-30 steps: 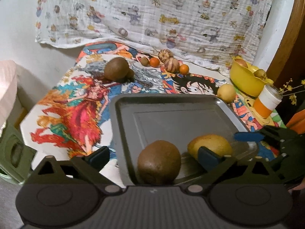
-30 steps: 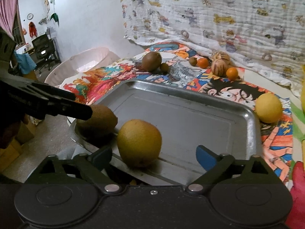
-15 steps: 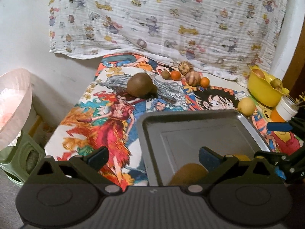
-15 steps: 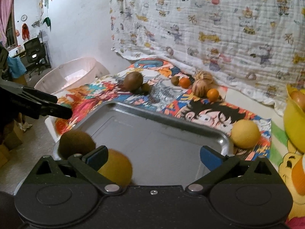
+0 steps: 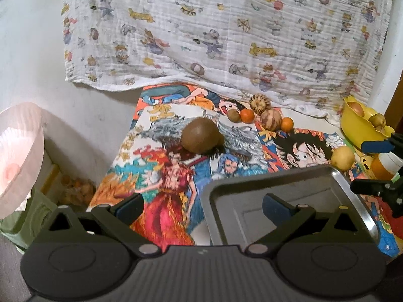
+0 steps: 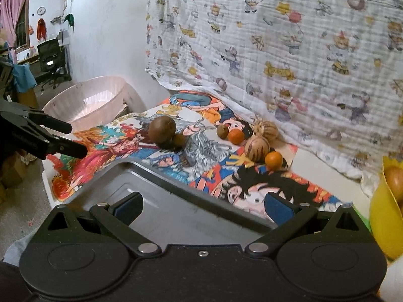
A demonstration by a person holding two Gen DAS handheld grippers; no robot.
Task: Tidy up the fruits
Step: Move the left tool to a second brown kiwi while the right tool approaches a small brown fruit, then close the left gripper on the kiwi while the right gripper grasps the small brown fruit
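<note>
My left gripper (image 5: pixel 201 205) stands open with nothing between its fingers, over the near left corner of the grey metal tray (image 5: pixel 252 180). My right gripper (image 6: pixel 202 207) is open and bare too, above the tray (image 6: pixel 156 191). Each gripper also shows in the other's view: the right gripper (image 5: pixel 372 168) at the right edge, the left gripper (image 6: pixel 73 139) at the left. On the cartoon cloth behind lie a big brown fruit (image 5: pixel 200 136), a small brown fruit (image 5: pixel 233 115), two oranges (image 5: pixel 247 115), two striped round fruits (image 5: pixel 270 119) and a yellow fruit (image 5: pixel 342 157). The tray's near end is hidden under the gripper bodies.
A yellow bowl (image 5: pixel 357 128) with fruit stands at the back right, with an orange jar (image 5: pixel 382 167) in front of it. A pink basin (image 6: pixel 90 100) and a green stool (image 5: pixel 22 216) sit on the floor left of the table. A printed cloth hangs on the wall behind.
Both grippers have drawn back and up from the tray. The brown fruit and the yellow fruit lying at the tray's near end have slipped out of view beneath the gripper bodies.
</note>
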